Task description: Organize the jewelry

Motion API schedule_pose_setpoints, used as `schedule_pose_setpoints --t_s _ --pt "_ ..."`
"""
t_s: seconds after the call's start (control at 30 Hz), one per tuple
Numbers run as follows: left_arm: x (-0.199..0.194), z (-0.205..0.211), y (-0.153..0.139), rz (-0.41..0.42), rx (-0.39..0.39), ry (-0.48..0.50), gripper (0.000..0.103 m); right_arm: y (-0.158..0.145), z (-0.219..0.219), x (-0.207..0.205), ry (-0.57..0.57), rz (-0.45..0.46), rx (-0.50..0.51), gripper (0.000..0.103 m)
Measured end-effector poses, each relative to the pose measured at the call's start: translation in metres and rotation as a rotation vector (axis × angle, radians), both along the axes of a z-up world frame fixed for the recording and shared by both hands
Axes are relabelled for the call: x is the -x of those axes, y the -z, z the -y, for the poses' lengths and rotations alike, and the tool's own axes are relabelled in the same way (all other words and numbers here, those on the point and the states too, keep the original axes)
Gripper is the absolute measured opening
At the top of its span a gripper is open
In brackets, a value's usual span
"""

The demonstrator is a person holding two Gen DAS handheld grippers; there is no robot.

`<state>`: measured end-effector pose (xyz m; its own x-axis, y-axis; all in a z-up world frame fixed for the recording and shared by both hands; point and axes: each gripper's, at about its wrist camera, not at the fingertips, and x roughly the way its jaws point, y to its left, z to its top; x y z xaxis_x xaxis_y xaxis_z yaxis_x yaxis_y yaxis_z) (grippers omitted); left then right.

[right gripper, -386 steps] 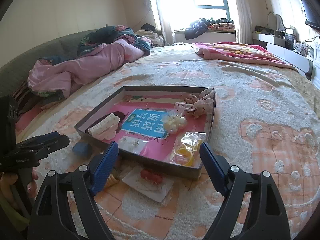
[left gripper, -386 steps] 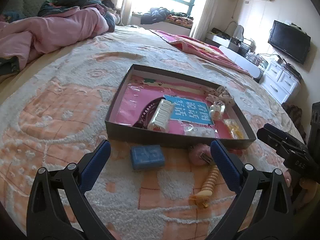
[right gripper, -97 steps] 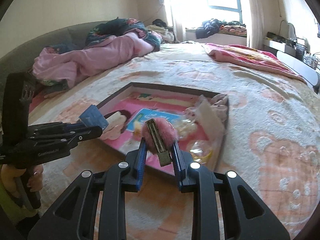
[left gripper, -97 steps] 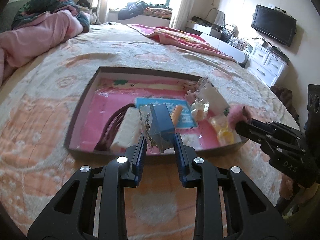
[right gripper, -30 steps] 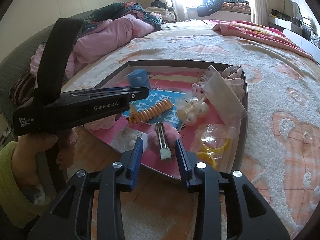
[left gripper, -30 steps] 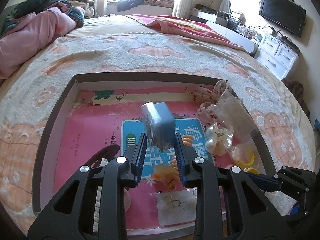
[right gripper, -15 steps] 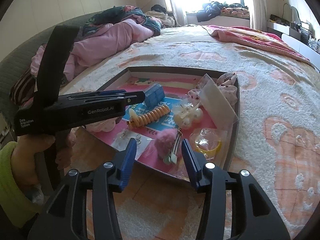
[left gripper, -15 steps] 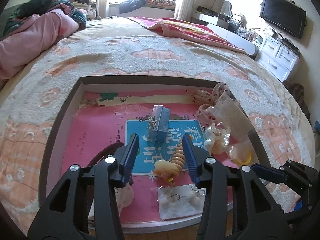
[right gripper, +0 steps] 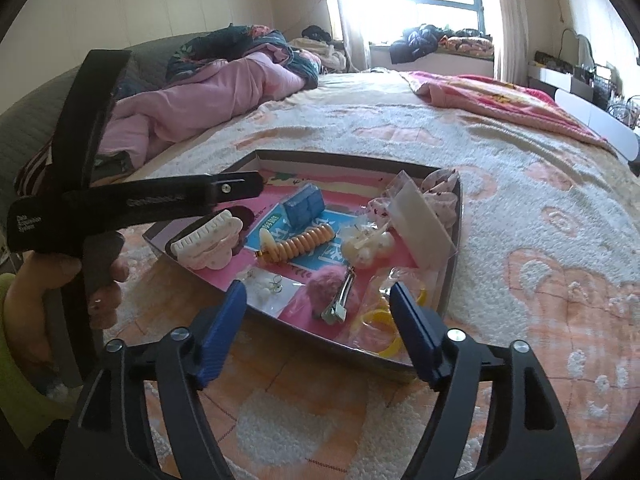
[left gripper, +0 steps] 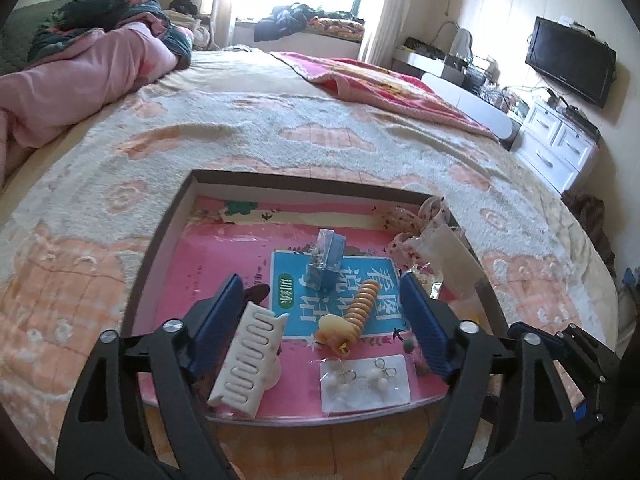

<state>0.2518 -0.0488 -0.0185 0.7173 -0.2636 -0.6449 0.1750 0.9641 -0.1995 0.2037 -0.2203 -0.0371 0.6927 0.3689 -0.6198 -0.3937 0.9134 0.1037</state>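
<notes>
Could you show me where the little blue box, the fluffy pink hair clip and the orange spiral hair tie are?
little blue box (left gripper: 326,265): left wrist view, its front face.
fluffy pink hair clip (right gripper: 326,286): right wrist view, its pompom.
orange spiral hair tie (left gripper: 362,304): left wrist view, mid-coil.

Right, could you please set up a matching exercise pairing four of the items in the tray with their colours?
Things:
1. small box
2. spiral hair tie
3. fluffy pom-pom clip
4. claw clip

Colours:
A. pink
B. white
C. blue
D. orange

Pairs: 1-C, 2-D, 3-A, 4-B
</notes>
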Motion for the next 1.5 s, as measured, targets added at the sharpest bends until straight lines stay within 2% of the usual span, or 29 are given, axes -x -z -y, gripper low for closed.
schedule_pose_setpoints --t_s 0.13,0.23,0.5,1.17,1.5 --pt "0.012 -0.008 -0.009 0.026 0.02 -0.022 0.088 -0.003 0.005 0.005 0.017 0.019 -0.02 0.085" --pt "0.023 -0.014 -0.015 0.04 0.024 -0.032 0.091 -0.005 0.007 0.008 0.027 0.029 -0.034 0.088" --pt "0.058 -0.024 -0.018 0.073 -0.003 -0.051 0.091 -0.016 0.011 0.021 0.067 0.094 -0.06 0.095" --pt "0.112 -0.043 -0.013 0.128 -0.039 -0.074 0.092 -0.02 0.007 0.062 0.135 0.195 -0.039 0.096" --pt "0.137 -0.045 0.001 0.15 -0.047 -0.094 0.092 -0.015 0.012 0.081 0.166 0.232 -0.038 0.096"
